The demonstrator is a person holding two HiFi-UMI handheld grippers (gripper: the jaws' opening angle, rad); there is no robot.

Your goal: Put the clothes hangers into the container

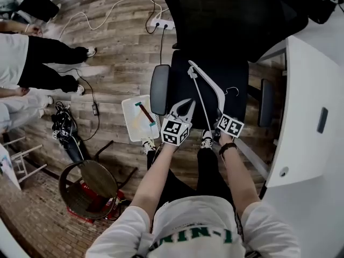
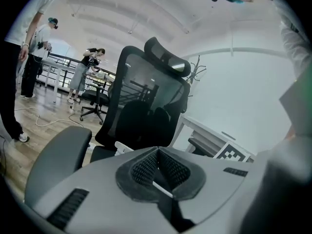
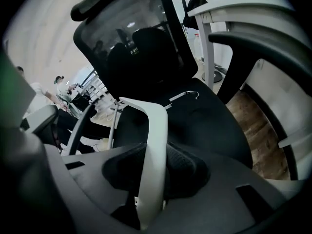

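Observation:
A white clothes hanger (image 1: 210, 85) hangs above the seat of a black office chair (image 1: 236, 20), its metal hook (image 1: 232, 92) pointing right. My right gripper (image 1: 220, 112) is shut on the hanger's broad white arm (image 3: 155, 130), which runs up between the dark pads; the hook (image 3: 187, 95) shows beyond. My left gripper (image 1: 188, 105) sits just left of it with its tips together (image 2: 157, 152), and a thin white bar (image 2: 163, 189) of the hanger crosses between its pads. A white container (image 1: 138, 117) lies on the floor left of the chair, holding a brown hanger.
The chair's armrests (image 1: 159, 89) (image 1: 265, 102) flank the seat. A white desk (image 1: 312, 144) fills the right side. A round wooden chair (image 1: 88, 187) stands lower left. A power strip (image 1: 160, 23) and cables lie on the wood floor, and people stand at far left (image 1: 32, 63).

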